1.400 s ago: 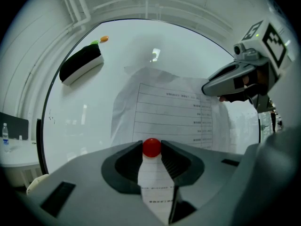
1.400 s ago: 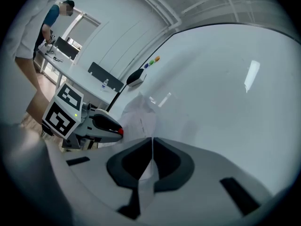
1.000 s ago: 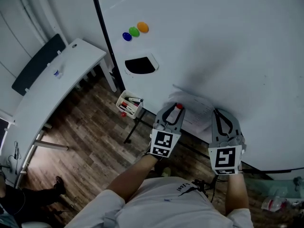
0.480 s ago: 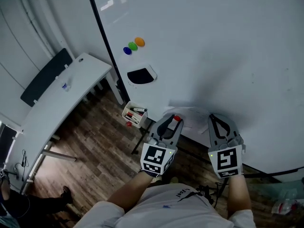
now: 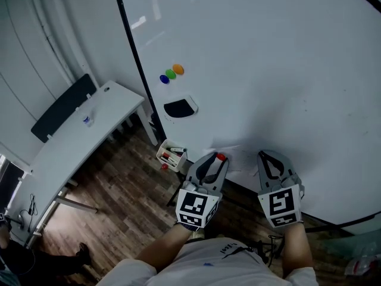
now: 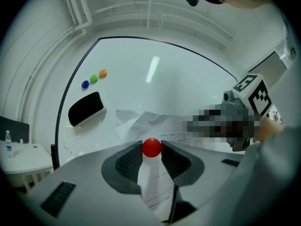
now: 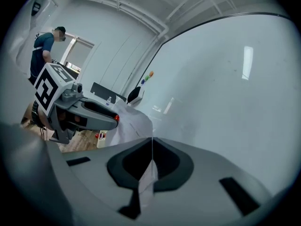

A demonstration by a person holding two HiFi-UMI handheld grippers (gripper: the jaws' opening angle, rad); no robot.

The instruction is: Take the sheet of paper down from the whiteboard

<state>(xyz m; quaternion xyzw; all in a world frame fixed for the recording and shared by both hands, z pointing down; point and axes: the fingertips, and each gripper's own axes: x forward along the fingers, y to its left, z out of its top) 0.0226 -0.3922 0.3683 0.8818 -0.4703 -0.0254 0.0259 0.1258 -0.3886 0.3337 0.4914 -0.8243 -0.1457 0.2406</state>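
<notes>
The sheet of paper (image 5: 239,158) hangs rumpled against the lower whiteboard (image 5: 268,70). My right gripper (image 5: 266,155) is shut on its right edge, and the thin sheet runs edge-on between the closed jaws (image 7: 152,140). My left gripper (image 5: 217,158) is shut on a round red magnet (image 5: 221,157), which sits between its pads (image 6: 151,147) just in front of the paper (image 6: 155,126). The right gripper view shows the left gripper (image 7: 89,112) to the left, with the red magnet (image 7: 116,118) at its tip beside the paper (image 7: 134,124).
Blue, green and orange magnets (image 5: 171,74) and a black eraser (image 5: 180,108) stick to the board's left part. A marker tray (image 5: 171,155) hangs below. A white desk (image 5: 77,136) stands left over wood floor. A person (image 7: 44,46) stands far off.
The left gripper has risen a little with the red magnet in its jaws. The right gripper has kept its hold on the paper. The head view has tilted up the board.
</notes>
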